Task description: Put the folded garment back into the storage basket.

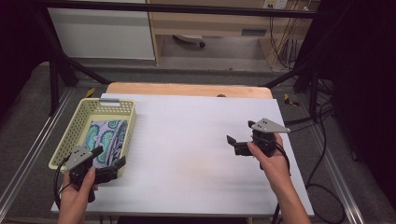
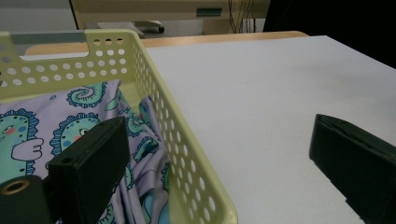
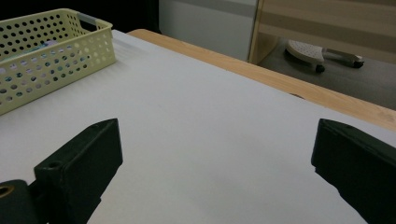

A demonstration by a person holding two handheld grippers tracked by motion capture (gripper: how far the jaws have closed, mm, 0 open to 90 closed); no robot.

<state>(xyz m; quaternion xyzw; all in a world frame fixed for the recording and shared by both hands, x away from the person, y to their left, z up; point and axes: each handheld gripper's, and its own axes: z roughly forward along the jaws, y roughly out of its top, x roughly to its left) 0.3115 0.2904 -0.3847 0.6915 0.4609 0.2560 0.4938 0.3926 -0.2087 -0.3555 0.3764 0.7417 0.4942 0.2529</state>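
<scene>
A white sheet (image 1: 196, 154) covered most of the wooden table (image 1: 187, 88), leaving a strip of bare wood along the far edge. The pale yellow basket (image 1: 125, 122) sat at the sheet's left edge, its far end reaching almost to the sheet's far-left corner and its near end stopping short of the front edge. Inside the basket lay a crumpled lilac cloth (image 1: 108, 135) printed with teal shapes; it stayed below the rim and bunched against the basket's right wall.

The left gripper (image 1: 106, 162) was held in the person's left hand (image 1: 77, 196) at the basket's near right corner. Its jaws stood wide apart and gripped nothing. In the left gripper view, one jaw hung over the cloth inside the basket while the other hung over the bare sheet to the right of the basket, so the basket's perforated right wall (image 2: 187, 154) ran between them.

The right gripper (image 1: 239, 134) was well to the right of the basket, held in the person's right hand (image 1: 273, 161) above the sheet near its right edge. Its jaws were also spread wide and empty, pointing back toward the basket. Between the basket and this gripper the sheet was bare, a broad open stretch from front edge to far edge. In the right gripper view, the basket (image 3: 51, 51) showed far off at the upper left.
</scene>
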